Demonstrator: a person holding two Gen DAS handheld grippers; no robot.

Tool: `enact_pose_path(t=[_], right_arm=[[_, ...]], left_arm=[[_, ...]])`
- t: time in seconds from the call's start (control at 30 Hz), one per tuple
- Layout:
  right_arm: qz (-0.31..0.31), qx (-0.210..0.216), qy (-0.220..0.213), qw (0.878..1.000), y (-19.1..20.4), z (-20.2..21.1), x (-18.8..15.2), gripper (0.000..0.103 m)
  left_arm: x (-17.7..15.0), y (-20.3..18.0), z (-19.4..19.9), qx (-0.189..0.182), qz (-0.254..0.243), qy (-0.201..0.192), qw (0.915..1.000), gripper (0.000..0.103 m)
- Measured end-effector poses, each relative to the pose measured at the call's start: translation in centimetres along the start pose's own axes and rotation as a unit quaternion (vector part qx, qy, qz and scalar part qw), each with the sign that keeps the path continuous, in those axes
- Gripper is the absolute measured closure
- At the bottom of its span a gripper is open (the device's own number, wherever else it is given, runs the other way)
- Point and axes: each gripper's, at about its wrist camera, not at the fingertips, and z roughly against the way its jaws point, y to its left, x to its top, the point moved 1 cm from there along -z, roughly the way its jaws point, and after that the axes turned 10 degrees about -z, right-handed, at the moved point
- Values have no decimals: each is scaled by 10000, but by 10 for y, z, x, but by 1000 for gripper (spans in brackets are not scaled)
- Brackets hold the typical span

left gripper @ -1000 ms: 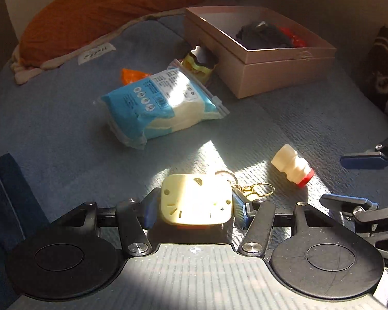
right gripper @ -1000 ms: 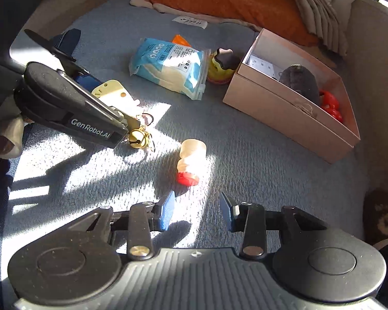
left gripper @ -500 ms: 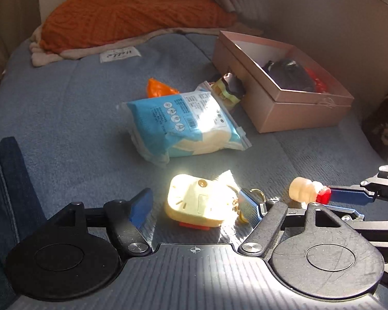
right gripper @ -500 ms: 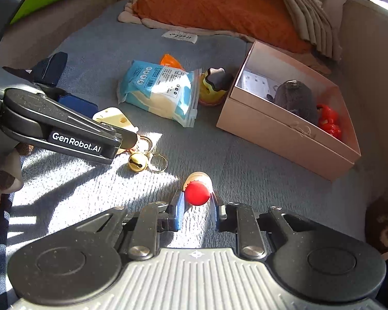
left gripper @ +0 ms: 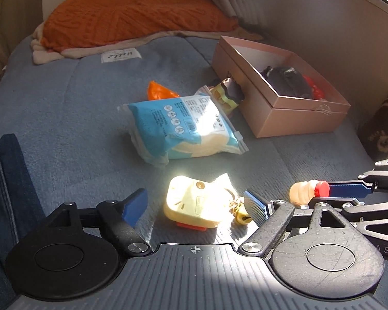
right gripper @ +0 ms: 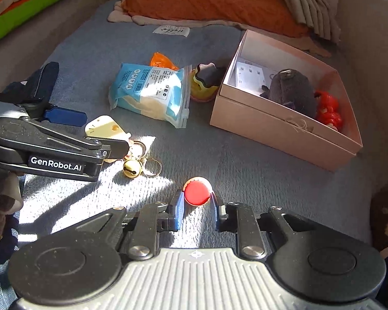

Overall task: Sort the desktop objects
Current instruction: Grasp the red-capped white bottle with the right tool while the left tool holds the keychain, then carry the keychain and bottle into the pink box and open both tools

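Blue blanket (left gripper: 64, 108), blue pouch (left gripper: 183, 126), pink box (left gripper: 292, 118), yellow keychain (left gripper: 194, 206), orange pillow (left gripper: 132, 13)

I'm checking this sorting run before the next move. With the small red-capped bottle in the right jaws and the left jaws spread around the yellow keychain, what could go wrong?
The right gripper pinches the little bottle only at its red cap, so it may pivot or slip on the way to the pink box. The left gripper has just been opening around the yellow tag; its bell and rings trail loose and could snag.
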Motion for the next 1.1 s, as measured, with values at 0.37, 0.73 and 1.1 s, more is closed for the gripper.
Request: enact_pose_path(t=[0.37,0.73,1.1], right_arm=[[-2,-120,-169,9998,4,-24,4,78],[84,-84,-223,9997,-1,-9,2,79],[104,23,-364,9993,-25,54,-21,79]], left_arm=[[-2,-10,-4,-56,-240,52,9997,12],[-1,-21,-13,125,-611,282,9977,27],[-5,-31,-3,232,-980,376,9942,24]])
